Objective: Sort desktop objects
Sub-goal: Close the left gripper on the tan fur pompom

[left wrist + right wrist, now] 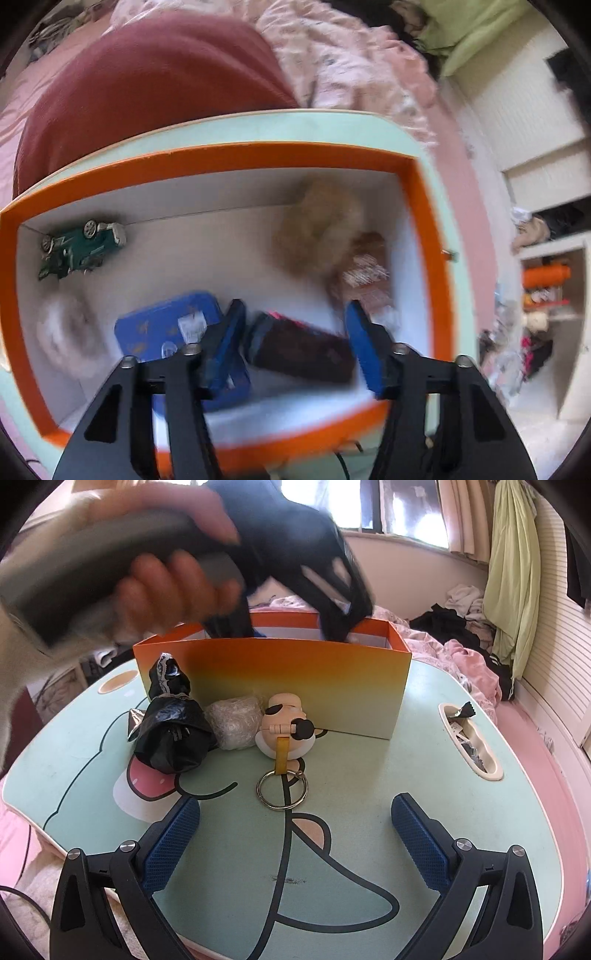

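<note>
My left gripper (295,321) points down into the orange box (221,157), jaws open. A dark maroon item (303,350) lies on the box floor between the blue pads, blurred. Also inside are a blue tin (162,328), a green toy car (79,247), a tan fluffy thing (317,229) and a brown packet (365,273). In the right wrist view my right gripper (295,803) hangs open over the table (369,794), just short of a figure keychain (286,720). A black bag bundle (170,731) and a clear wrap ball (234,722) lie beside it against the box (273,679).
A hand (166,583) holds the left gripper's grey handle above the box. A grey-white fluffy thing (62,332) lies in the box's left corner. A slot in the table (469,738) at the right holds wrappers. Pink bedding (461,657) surrounds the table.
</note>
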Available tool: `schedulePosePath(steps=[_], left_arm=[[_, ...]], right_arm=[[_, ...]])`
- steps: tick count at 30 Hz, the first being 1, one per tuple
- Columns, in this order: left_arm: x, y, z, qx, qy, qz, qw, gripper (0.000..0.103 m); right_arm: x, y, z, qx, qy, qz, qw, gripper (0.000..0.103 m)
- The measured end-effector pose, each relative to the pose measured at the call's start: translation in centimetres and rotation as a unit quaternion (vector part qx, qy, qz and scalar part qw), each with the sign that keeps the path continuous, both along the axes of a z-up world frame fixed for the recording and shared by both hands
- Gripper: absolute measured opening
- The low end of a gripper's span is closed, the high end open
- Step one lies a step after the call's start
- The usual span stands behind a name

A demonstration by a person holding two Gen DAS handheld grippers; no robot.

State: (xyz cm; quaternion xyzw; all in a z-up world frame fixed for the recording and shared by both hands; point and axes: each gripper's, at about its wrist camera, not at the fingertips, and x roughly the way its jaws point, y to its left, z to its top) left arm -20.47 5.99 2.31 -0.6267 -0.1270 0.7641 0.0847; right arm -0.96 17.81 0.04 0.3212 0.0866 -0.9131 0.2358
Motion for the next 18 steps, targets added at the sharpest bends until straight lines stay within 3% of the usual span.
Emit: schedulePosePath(steps=[3, 6, 8, 13, 16, 17, 18], left_arm=[[-0.6, -0.4, 0.2, 0.001, 0.024, 0.002, 0.9997, 0.048], [-0.5, 0.5, 1.4, -0.044, 0.061, -0.011, 0.9971, 0.048], [-0.5, 0.9, 0.9, -0.047, 0.035, -0.022, 0.998, 0.049], [-1.0, 0.5, 2.4, -0.053, 0.089, 0.005, 0.9946, 0.049], [-2.0, 1.7, 1.4, -0.056, 0.077, -0.019, 0.9953, 0.047], [-2.3, 2.1, 1.0, -0.067, 0.076, -0.026, 0.9945, 0.041], [-2.4, 2.4, 0.9, -0.072, 0.081, -0.028, 0.9937, 0.023]], right_arm=[[0.2, 0.0, 0.1, -0.001, 0.001, 0.0, 1.0, 0.103], [0.4, 0.0, 0.2, -0.001, 0.001, 0.0, 1.0, 0.103], [0.4, 0.0, 0.3, 0.0, 0.002, 0.0, 1.0, 0.103], [0.4, 0.0, 0.3, -0.001, 0.002, 0.0, 1.0, 0.103], [0.4, 0.0, 0.3, -0.001, 0.002, 0.0, 1.0, 0.103], [0.4, 0.0, 0.3, -0.001, 0.002, 0.0, 1.0, 0.103], [0.4, 0.0, 0.3, -0.001, 0.001, 0.0, 1.0, 0.103]])
